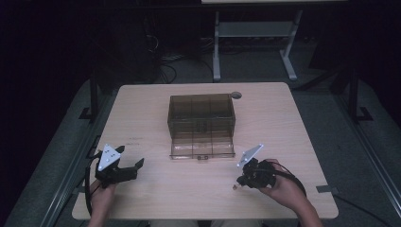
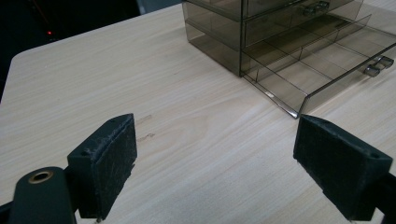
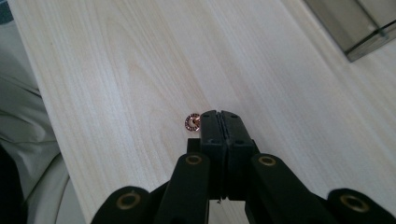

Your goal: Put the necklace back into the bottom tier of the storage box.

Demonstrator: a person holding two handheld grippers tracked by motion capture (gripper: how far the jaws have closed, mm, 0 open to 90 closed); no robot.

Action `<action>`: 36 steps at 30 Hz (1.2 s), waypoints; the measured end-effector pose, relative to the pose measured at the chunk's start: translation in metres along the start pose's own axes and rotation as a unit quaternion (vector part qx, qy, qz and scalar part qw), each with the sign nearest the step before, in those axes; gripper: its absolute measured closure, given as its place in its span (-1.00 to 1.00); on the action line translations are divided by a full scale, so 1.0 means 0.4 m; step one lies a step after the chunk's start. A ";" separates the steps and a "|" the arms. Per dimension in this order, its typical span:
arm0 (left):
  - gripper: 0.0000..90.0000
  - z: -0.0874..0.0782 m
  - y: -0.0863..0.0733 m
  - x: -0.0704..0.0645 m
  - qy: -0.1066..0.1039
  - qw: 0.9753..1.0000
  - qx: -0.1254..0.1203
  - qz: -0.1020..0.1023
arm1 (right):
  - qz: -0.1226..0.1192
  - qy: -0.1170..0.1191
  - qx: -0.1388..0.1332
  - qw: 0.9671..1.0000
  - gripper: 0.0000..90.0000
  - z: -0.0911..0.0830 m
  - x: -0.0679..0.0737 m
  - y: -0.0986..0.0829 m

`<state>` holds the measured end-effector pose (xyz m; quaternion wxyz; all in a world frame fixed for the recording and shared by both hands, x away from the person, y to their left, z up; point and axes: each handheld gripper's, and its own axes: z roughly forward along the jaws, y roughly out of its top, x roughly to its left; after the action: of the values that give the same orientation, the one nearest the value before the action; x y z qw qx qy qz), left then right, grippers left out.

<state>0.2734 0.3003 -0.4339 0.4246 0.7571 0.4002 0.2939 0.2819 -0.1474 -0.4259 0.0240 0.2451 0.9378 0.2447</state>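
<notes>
My right gripper point(image 3: 219, 115) is pressed shut, jaws flat against each other with nothing visibly between them, tips low over the table point(image 3: 116, 70). Just beside the left edge of those tips lies a small copper-coloured ring point(image 3: 192, 122), seemingly touching the jaw's side. I judge that I hold the gripper this low and this close because the ring is what I mean to pick up; as things stand the jaws are closed next to it, not around it, so they would have to part and shift over before they could take it. In the high view the ring point(image 1: 234, 187) is a tiny speck just ahead of that gripper point(image 1: 242, 178).

My left gripper point(image 2: 215, 154) stands wide open, pads far apart, holding nothing, and hangs over bare wood. Ahead of it and to its right sits the smoky clear drawer box point(image 2: 261, 28), with its bottom drawer point(image 2: 317, 65) pulled out toward me and its divided compartments looking empty. I take the open drawer as the likely place for the ring, and my left gripper as waiting near it.

The ring's face carries dark marks around it, too small to read. I see no brand or label on the box.
</notes>
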 end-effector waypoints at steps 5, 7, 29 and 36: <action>-0.71 -0.003 -0.001 0.002 0.002 1.000 0.001 -0.001 | -0.004 0.004 -0.011 1.000 0.98 -0.019 0.005 0.010; -0.71 -0.004 -0.001 0.002 0.003 1.000 0.001 -0.001 | -0.004 0.005 -0.014 1.000 0.98 -0.021 0.004 0.012; -0.71 -0.008 -0.003 0.004 0.004 1.000 -0.001 -0.006 | -0.022 -0.001 -0.008 1.000 0.98 -0.085 -0.008 0.081; -0.71 -0.007 -0.003 0.002 0.003 1.000 0.000 -0.005 | -0.023 0.005 -0.013 1.000 0.98 -0.088 -0.025 0.112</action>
<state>0.2711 0.3026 -0.4335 0.4247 0.7541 0.4054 0.2944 0.3048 -0.1339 -0.3747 0.0280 0.2221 0.9400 0.2574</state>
